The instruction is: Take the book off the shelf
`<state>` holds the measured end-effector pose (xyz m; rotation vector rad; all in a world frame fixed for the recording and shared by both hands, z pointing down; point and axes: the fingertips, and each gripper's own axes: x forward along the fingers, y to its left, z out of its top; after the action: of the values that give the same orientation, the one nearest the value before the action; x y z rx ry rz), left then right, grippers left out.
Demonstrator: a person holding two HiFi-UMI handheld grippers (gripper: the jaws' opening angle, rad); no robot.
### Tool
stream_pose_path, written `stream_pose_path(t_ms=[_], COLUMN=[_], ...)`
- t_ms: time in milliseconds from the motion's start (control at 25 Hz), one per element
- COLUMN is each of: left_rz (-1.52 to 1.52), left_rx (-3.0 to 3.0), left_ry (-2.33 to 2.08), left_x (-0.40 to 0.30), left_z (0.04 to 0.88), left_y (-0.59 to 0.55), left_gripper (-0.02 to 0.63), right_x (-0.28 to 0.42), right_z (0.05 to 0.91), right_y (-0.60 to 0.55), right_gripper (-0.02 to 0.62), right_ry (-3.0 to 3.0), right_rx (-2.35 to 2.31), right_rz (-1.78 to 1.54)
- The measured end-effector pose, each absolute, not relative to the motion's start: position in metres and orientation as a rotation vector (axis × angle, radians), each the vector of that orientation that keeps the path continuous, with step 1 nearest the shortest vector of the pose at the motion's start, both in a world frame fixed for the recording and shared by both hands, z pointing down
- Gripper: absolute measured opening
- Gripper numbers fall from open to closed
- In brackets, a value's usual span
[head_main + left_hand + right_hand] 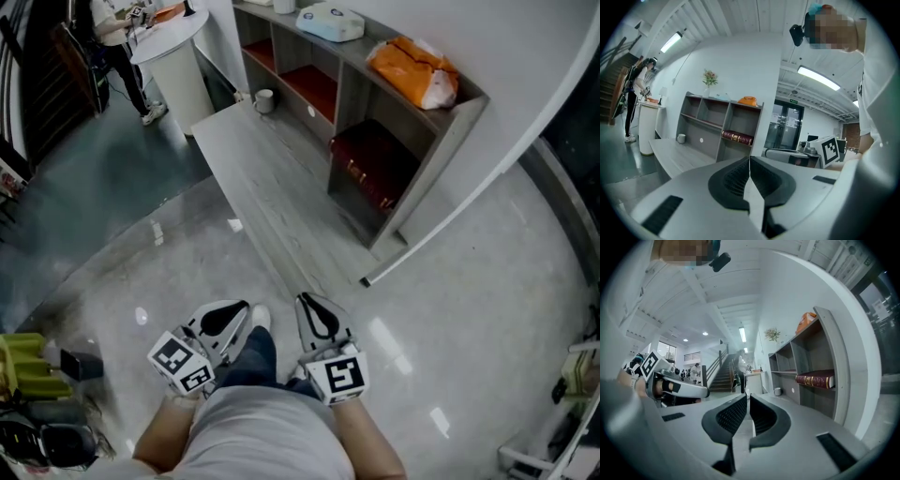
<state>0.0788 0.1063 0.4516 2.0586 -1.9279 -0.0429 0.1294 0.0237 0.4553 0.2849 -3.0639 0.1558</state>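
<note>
Two sets of jaws clenched, empty | white black-padded left gripper (236, 317) and right gripper (309, 311) held at waist, seemingly pre-approach | dark-red gold-banded book (373, 173) lies flat, spine outward for pinching, in grey wooden shelf (442, 139) well ahead, rightward.

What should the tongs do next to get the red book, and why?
Probably carry the right tongs forward toward the red book lying in the shelf's end compartment. Right now they and the left tongs hang empty near the person's legs, well short of the shelf.
</note>
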Motion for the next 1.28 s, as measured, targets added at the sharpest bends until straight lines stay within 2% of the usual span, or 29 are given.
stream_pose_path(t_ms=[840, 1280], left_rz=[-0.094, -0.506], left_rx=[2.215, 2.099], left_ry=[-1.677, -1.294], left_x=[-0.109, -0.131], left_z=[0.455, 0.456], left_y=[0.005, -0.057], left_gripper=[0.017, 0.018], right_x=[-0.027, -0.028], right_z=[0.456, 0.457], right_y=[-0.072, -0.096], right_gripper=[0.031, 0.032], right_ry=[-2.942, -2.891], right_rx=[0.64, 0.89], right_rz=[0.18, 0.26])
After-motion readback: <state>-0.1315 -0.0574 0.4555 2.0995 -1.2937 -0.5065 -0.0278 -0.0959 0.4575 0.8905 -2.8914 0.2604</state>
